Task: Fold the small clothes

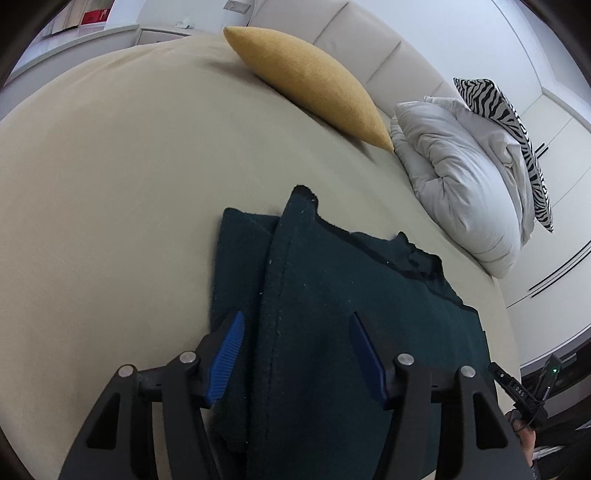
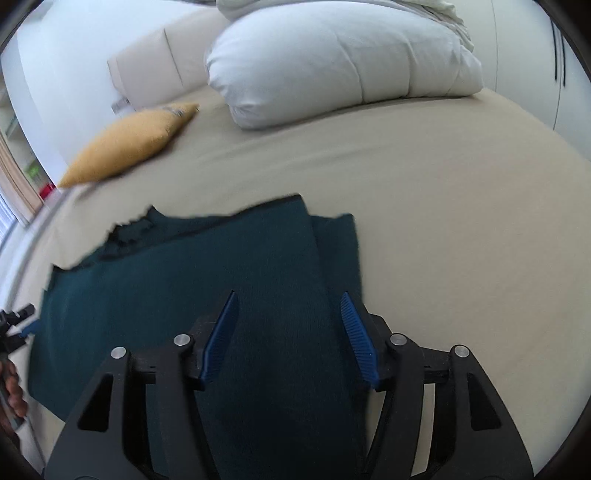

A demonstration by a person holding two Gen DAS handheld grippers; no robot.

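Observation:
A dark teal garment (image 1: 332, 277) lies folded on the beige bed sheet (image 1: 110, 184), one flap laid over a narrower layer at its left side. My left gripper (image 1: 297, 315) hovers over that left fold, open, with its blue pads (image 1: 227, 354) spread and only cloth beneath them. In the right wrist view the same garment (image 2: 184, 277) stretches off to the left. My right gripper (image 2: 289, 294) stands open above its right part, and its pads (image 2: 356, 332) press on nothing. A hand with part of the other gripper (image 2: 14, 325) shows at the left edge.
A yellow cushion (image 1: 314, 81) lies at the head of the bed. A white folded duvet (image 1: 469, 184) with a zebra-striped cushion (image 1: 517, 129) sits to its right. Behind them are a padded headboard (image 1: 351, 33) and white wardrobe doors (image 1: 561, 147). Bare sheet (image 2: 443, 184) surrounds the garment.

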